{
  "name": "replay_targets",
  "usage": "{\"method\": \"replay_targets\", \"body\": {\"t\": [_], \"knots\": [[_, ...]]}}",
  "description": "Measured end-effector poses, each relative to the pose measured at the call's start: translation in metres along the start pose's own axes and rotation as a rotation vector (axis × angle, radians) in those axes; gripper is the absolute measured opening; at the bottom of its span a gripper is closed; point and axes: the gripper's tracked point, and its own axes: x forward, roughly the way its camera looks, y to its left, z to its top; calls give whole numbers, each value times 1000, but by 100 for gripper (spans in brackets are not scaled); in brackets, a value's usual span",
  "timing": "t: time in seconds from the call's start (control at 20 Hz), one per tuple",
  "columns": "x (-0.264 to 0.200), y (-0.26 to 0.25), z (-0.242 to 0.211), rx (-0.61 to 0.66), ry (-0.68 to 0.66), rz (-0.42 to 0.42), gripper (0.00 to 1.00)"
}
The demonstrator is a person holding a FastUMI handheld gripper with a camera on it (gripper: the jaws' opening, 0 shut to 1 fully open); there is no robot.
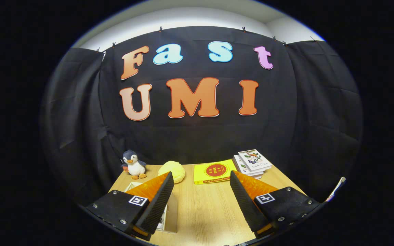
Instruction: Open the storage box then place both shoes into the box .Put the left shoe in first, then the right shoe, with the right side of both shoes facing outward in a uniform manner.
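Note:
My gripper [202, 181] is open, held above a wooden table [204, 208], with nothing between its fingers. Under and behind the left finger [159, 200] lies a pale flat box-like thing [170, 215], mostly hidden by that finger; I cannot tell what it is. Bare table top shows between the two fingers.
Beyond the fingers, at the table's far edge against the black cloth wall, stand a plush penguin [134, 164], a yellow rounded soft thing [172, 171], a yellow book [214, 172] and a stack of white books [252, 163]. A pale edge [335, 189] shows off the table's right side.

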Motion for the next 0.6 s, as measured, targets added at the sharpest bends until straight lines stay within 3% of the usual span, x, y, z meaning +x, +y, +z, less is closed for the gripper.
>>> {"method": "replay_targets", "body": {"t": [0.6], "knots": [[1, 7, 0, 21, -16, 17, 99]]}}
